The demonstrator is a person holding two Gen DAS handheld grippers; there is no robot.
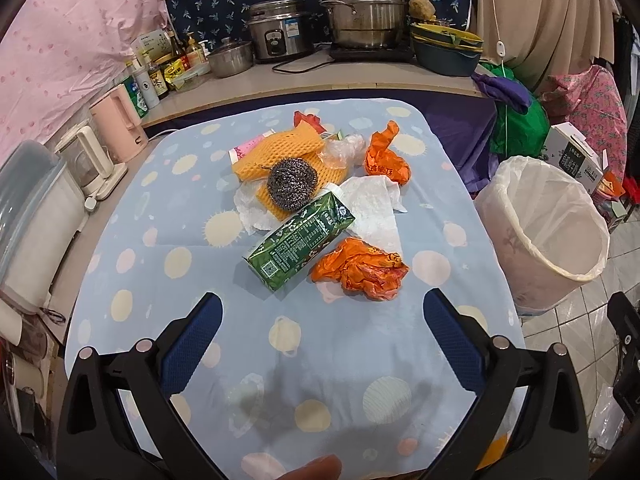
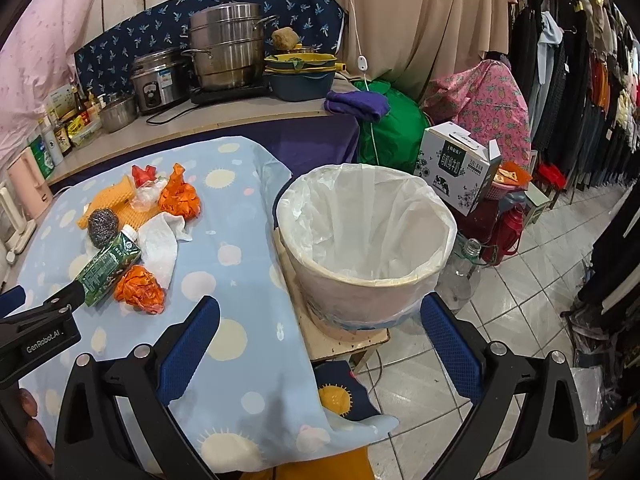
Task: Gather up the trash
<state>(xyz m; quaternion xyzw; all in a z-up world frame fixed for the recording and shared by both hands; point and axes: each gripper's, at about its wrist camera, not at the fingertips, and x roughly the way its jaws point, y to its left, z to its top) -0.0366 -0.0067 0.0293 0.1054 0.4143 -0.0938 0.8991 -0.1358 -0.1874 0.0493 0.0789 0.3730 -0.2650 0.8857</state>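
A pile of trash lies on the blue dotted tablecloth (image 1: 160, 280): a green drink carton (image 1: 298, 242), a crumpled orange bag (image 1: 362, 268) beside it, a second orange bag (image 1: 386, 158), a steel scourer (image 1: 291, 179), orange foam netting (image 1: 280, 152) and white tissue (image 1: 374, 204). My left gripper (image 1: 322, 314) is open and empty, just short of the carton. My right gripper (image 2: 320, 320) is open and empty, in front of the white-lined bin (image 2: 366, 240). The carton (image 2: 108, 266) and the left gripper (image 2: 36, 320) also show in the right wrist view.
The bin (image 1: 548, 236) stands off the table's right edge on a low stool (image 2: 344, 340). A counter behind holds pots (image 1: 362, 8), a rice cooker (image 1: 278, 30), bottles and kettles (image 1: 120, 124). A carton box (image 2: 460, 168), bags and hanging clothes fill the right side over tiled floor.
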